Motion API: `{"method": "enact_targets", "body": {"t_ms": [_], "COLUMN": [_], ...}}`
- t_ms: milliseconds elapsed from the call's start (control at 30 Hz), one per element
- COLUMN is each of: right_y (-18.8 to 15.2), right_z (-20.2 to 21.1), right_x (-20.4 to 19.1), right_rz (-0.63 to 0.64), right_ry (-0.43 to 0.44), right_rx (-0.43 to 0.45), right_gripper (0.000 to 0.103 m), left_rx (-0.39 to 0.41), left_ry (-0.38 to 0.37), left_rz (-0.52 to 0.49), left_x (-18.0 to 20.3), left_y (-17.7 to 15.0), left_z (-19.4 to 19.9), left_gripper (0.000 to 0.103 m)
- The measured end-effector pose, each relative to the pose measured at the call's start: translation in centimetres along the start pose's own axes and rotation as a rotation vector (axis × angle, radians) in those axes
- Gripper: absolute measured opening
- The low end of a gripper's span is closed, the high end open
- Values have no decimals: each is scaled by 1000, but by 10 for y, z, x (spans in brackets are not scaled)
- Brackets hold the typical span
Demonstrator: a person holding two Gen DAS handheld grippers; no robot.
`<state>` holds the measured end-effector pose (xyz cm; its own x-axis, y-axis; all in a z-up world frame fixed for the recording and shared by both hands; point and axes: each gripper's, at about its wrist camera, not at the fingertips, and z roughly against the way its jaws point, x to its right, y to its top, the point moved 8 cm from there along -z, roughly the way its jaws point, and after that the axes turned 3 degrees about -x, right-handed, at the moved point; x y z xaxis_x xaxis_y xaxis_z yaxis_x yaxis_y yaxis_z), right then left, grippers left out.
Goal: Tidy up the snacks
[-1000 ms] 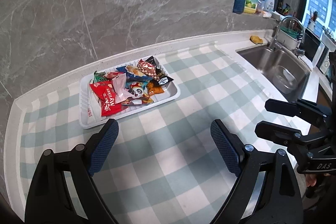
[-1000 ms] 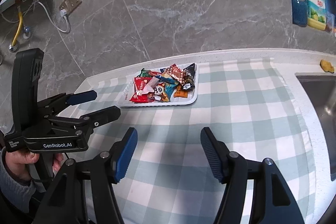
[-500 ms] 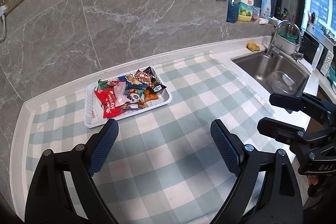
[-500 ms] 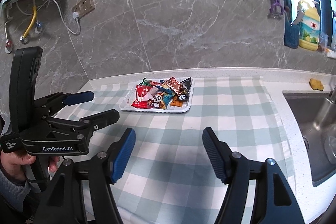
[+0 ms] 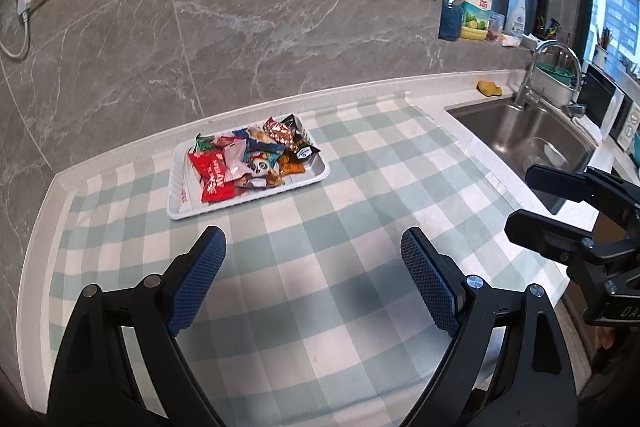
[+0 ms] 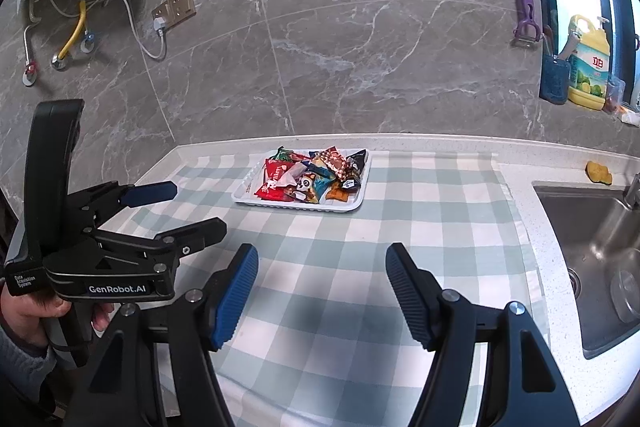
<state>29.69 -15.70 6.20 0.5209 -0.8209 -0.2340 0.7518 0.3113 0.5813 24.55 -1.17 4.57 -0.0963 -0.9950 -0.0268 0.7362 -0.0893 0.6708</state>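
A white tray [image 5: 316,179] stands on the checked cloth near the wall, piled with several snack packets [image 5: 248,163], a red one at the left. It also shows in the right wrist view [image 6: 360,199], with the packets [image 6: 316,177] heaped inside. My left gripper [image 5: 314,267] is open and empty, well short of the tray, above the cloth. My right gripper [image 6: 322,279] is open and empty too, held back over the cloth's near part. Each gripper shows in the other's view, the right one [image 5: 536,203] and the left one [image 6: 192,207].
A green-and-white checked cloth [image 5: 360,211] covers the counter. A steel sink [image 5: 528,131] with a tap lies to the right. A yellow sponge [image 6: 599,173] sits at the sink's back corner. Soap bottle [image 6: 588,67] and wall sockets [image 6: 174,7] are on the marble wall.
Both grippers have drawn back and tilted up from the tray, so it looks smaller and more of the wall shows. Both stayed open and empty.
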Motion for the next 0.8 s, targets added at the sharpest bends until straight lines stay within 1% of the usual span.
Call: {"method": "enact_targets", "body": {"t_ms": [200,800], "right_y": [-4,2], "right_z": [-1,-6], "right_x": [-1,-7], "right_rz": [-1,6], "right_ry": [2,-2], "right_rx": [-9,-11], "right_gripper": [69,69], "left_rx": [-5,-5], "left_ry": [0,-6], "left_rz": [10,16], "left_x": [-6,-13], "left_y": [-8,-5], "left_z": [-1,-5], "left_gripper": [90,90]}}
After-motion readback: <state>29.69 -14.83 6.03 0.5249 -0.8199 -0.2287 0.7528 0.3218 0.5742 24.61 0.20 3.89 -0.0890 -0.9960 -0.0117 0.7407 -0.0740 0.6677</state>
